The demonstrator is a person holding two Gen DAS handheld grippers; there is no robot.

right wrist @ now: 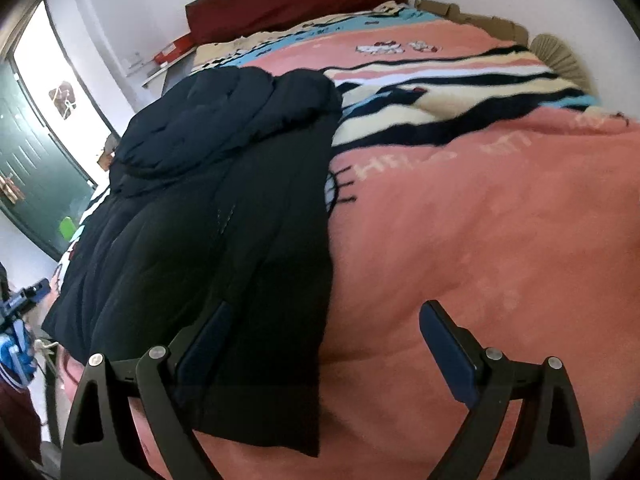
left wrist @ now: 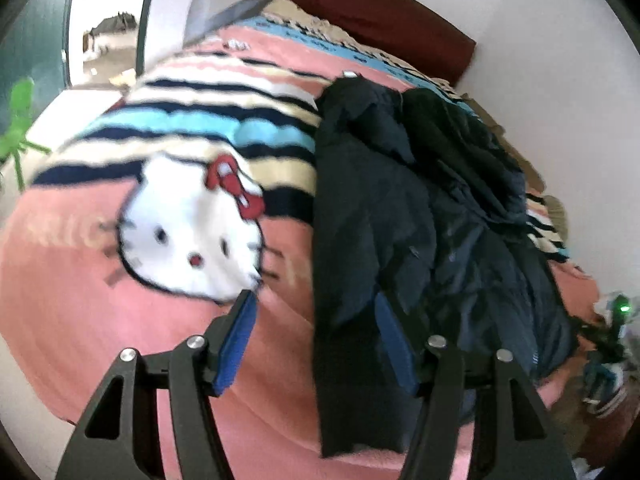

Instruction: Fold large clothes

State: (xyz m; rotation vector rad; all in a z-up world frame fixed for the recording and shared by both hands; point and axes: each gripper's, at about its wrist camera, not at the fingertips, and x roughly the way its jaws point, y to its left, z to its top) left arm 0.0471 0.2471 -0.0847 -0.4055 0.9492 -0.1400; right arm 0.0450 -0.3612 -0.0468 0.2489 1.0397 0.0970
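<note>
From the left wrist view we see our left gripper [left wrist: 314, 332] with its jaws spread and pressing on nothing; the blue pads [left wrist: 236, 344] stand apart above the bed. A dark puffy coat [left wrist: 400, 220] lies bunched on the pink blanket [left wrist: 80, 300], to the right of the printed white cat face [left wrist: 192, 232], and one long flap of it runs down between the jaws, nearer the right pad. Striped bands cross the blanket beyond the cat face, and a dark red headboard [left wrist: 380, 12] stands at the far end.

From the right wrist view our right gripper [right wrist: 328, 340] also has its jaws spread wide, gripping nothing. The coat [right wrist: 208, 208] covers the left part of the bed, its rounded hood [right wrist: 224, 120] at the far end. Its near flap lies under and beside the left pad, while the right pad hangs over bare pink blanket [right wrist: 500, 220].
</note>
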